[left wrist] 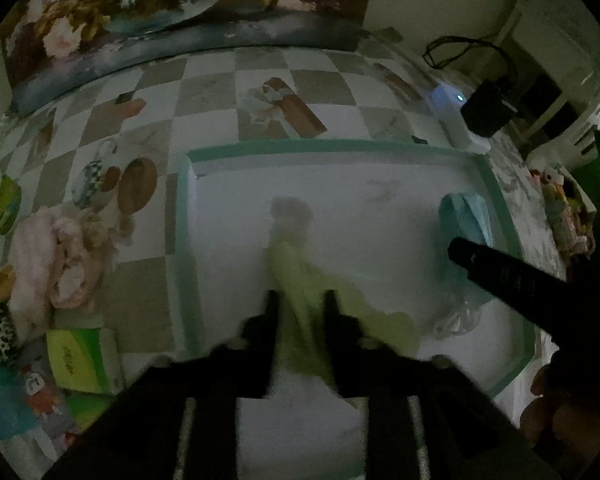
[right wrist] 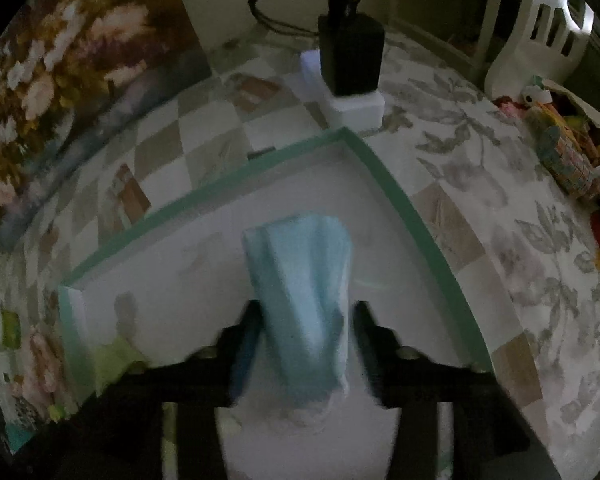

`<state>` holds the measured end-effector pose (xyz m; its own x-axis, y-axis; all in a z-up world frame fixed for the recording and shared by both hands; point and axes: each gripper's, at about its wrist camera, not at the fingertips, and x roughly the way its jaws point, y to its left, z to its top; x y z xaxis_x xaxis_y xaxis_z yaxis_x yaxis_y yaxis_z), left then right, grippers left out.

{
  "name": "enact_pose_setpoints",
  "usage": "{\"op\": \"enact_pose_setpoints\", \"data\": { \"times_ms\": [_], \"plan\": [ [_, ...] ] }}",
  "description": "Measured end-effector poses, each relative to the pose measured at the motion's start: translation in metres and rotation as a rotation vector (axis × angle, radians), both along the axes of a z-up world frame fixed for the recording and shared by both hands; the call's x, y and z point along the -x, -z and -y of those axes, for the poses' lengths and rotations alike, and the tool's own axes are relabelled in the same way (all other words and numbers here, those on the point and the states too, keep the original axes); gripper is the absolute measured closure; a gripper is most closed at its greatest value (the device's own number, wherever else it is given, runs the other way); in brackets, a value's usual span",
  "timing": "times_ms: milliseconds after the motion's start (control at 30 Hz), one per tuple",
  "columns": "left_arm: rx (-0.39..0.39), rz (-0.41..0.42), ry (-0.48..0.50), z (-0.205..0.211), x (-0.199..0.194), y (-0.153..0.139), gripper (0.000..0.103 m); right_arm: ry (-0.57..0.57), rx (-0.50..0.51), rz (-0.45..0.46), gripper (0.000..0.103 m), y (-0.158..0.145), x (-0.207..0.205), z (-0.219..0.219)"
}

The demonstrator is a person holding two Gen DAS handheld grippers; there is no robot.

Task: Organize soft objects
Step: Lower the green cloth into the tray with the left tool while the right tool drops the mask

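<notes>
Step in hand: loading soft items into white tray (left wrist: 504, 208). Left gripper (left wrist: 300, 304) clenched on yellow-green cloth (left wrist: 300, 280), mid-tray. Right gripper (right wrist: 306, 320) grasping blue cloth (right wrist: 300, 280), near tray's far right corner. Next, likely: lower, release both. Pink cloth (left wrist: 56, 256) waits on desk, left.

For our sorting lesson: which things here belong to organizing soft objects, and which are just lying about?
Part of the job:
yellow-green cloth in left gripper
light blue folded cloth in right gripper
white green-rimmed tray
pink fluffy fabric

Lying about:
black adapter box
green carton
</notes>
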<state>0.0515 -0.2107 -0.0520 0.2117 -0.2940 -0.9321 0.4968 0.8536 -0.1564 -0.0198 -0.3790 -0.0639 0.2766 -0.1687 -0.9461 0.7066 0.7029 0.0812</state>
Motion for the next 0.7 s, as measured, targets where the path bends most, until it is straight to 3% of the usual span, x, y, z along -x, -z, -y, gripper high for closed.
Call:
{"op": "enact_pose_setpoints", "data": {
  "times_ms": [33,133,233,333,433,533,700],
  "plan": [
    [0.004,0.001,-0.008,-0.002,-0.001,-0.004,0.057,-0.007,0.003,-0.006,0.045,-0.002,-0.001,-0.001],
    [0.012,0.004,-0.021,-0.004,-0.003,-0.013,0.049,-0.028,0.022,-0.028,0.038,-0.009,-0.002,-0.007],
    [0.012,0.011,-0.042,-0.01,-0.005,-0.023,0.032,-0.045,0.041,-0.038,0.031,-0.019,-0.002,-0.012],
    [0.009,0.02,-0.083,-0.02,-0.011,-0.031,0.027,-0.055,0.057,-0.031,0.022,-0.029,0.0,-0.016],
    [0.004,0.044,-0.14,-0.032,-0.018,-0.035,0.007,-0.058,0.068,-0.019,0.011,-0.036,-0.001,-0.017],
    [0.014,0.066,-0.187,-0.046,-0.025,-0.039,0.005,-0.068,0.096,-0.007,0.0,-0.04,-0.002,-0.021],
    [0.061,0.032,-0.238,-0.065,-0.036,-0.04,0.0,-0.106,0.1,0.012,0.0,-0.045,-0.008,-0.033]
  ]
}}
